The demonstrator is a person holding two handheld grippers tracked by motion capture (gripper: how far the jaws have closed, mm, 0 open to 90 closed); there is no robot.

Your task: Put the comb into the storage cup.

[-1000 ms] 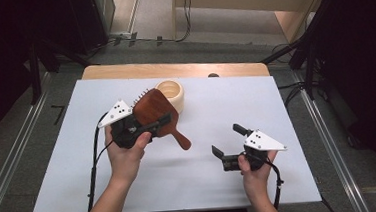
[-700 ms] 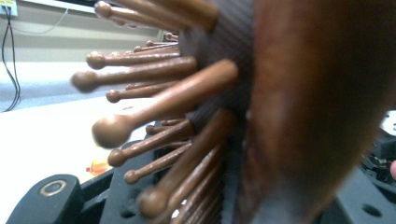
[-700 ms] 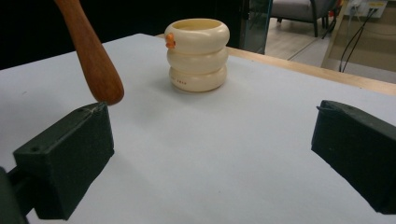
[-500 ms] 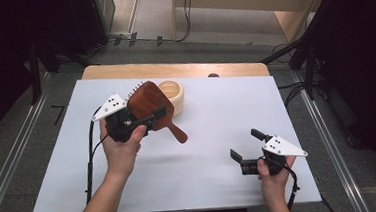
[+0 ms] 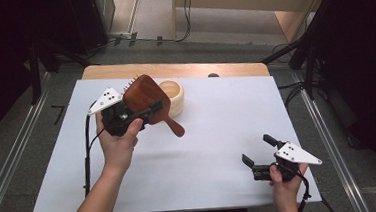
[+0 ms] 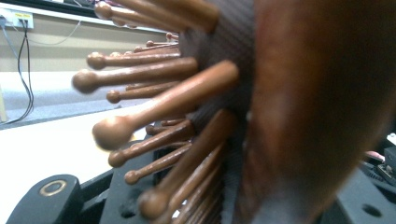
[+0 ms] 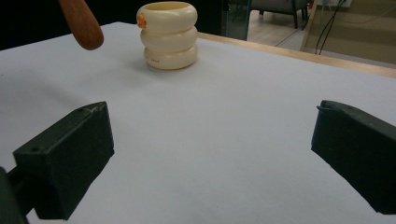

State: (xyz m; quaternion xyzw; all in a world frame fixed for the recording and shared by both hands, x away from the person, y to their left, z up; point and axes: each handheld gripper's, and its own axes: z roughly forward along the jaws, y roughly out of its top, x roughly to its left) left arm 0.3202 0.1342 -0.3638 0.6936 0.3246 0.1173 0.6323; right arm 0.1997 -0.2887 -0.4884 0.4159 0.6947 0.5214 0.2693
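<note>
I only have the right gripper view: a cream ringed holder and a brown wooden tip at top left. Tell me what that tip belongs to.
Observer: It is the handle end of a dark brown wooden paddle hairbrush, clamped by its head in the left hand-held gripper.
Operator: Report which way the bristles face.
Observer: The left gripper view shows the ball-tipped wooden pins pointing sideways across the picture, away from the brush's smooth back.
Operator: Say where my own gripper sits.
Observer: The right hand-held gripper is open, low over the white sheet near its front right corner, well apart from the cream ringed holder.
</note>
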